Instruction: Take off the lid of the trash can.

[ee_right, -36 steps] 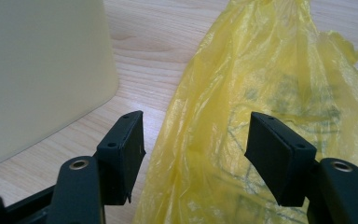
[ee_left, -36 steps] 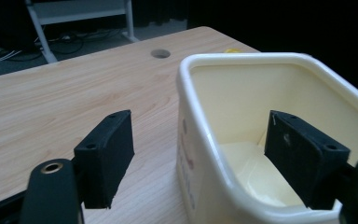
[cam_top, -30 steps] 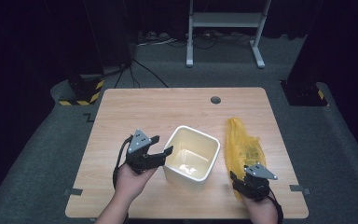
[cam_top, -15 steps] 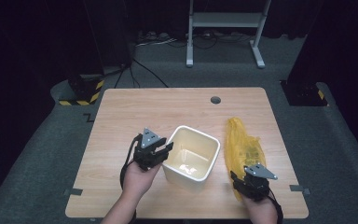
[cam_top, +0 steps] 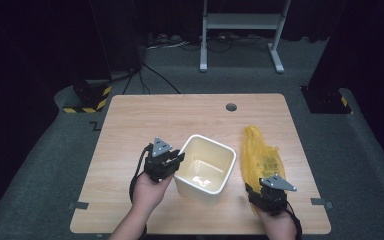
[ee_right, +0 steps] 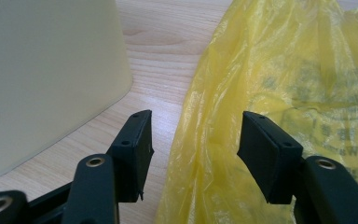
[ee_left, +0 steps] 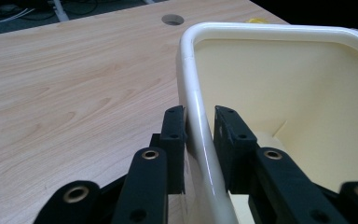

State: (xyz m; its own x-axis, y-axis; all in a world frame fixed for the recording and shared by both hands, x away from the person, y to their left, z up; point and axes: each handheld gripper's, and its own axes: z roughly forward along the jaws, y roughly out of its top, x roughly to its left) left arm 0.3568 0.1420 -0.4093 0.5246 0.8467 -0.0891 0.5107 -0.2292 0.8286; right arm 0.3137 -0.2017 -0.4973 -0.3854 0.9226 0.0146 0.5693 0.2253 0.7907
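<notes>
The left hand-held gripper (ee_left: 199, 123) has just been closing on the bin (ee_left: 200, 126) rim; the right hand-held gripper (ee_right: 193, 140) gapes astride the yellow bag (ee_right: 279, 79), needing to pinch next.

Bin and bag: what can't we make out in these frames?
- Bin floor: pale bits too small, high view; cut off by the left gripper jaws, left gripper view.
- Bag print: blurred, right gripper view.
- Bag's near end: hidden under the right gripper, high view.

Left gripper (cam_top: 179, 161) jaws just closing, one each side of rim; right gripper (ee_right: 193, 154) jaws apart, low.
</notes>
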